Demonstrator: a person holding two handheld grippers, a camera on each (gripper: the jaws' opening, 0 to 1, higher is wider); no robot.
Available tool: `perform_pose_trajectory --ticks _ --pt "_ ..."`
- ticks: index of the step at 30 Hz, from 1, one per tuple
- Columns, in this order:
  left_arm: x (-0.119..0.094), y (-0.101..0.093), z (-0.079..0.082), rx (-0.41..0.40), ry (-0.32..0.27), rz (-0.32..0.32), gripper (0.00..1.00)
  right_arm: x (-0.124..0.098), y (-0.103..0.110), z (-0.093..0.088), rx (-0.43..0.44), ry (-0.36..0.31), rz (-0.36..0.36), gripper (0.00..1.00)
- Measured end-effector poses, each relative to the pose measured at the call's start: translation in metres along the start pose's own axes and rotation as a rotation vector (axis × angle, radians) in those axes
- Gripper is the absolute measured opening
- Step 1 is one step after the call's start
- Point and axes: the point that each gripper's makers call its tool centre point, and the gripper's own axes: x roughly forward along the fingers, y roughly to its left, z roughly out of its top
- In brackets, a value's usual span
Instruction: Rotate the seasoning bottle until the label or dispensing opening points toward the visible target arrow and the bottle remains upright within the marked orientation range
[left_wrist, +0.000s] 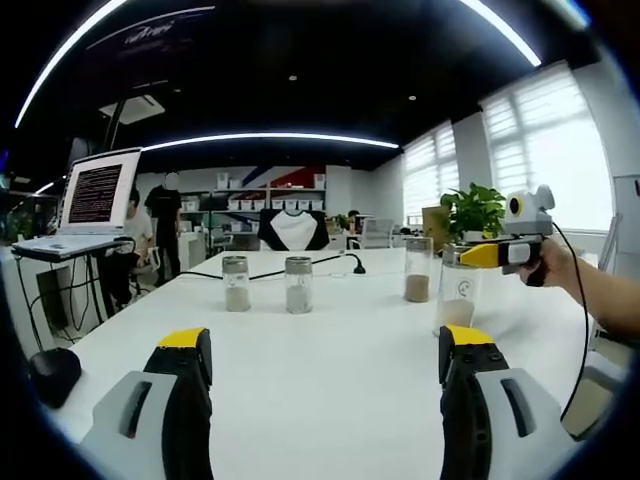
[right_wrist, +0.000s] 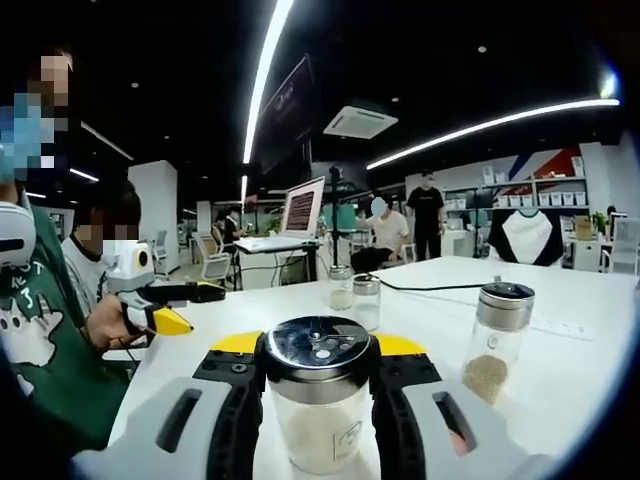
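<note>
Bottles: four seasoning bottles (left_wrist: 299, 284) are standing on the white table (left_wrist: 330, 370).
Right gripper (right_wrist: 320, 392): clamping one bottle (right_wrist: 319, 405) near the table's edge.
Left gripper (left_wrist: 325, 352): jaws are hanging apart, holding nothing.

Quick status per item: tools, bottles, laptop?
Right tool: shut on near bottle, which stands upright with its lid on.
Left tool: open, holding nothing.
Other three bottles: upright on table, lids on, partly filled.
Laptop: open, screen lit.
</note>
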Motion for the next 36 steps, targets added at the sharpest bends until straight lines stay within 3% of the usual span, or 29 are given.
perform_pose_trajectory --ticks 36 --pt "0.0001 0.0014 -0.0023 -0.034 0.001 -0.007 0.98 0.0008 -0.0061 -0.0009 -0.011 0.0 -0.151 0.39"
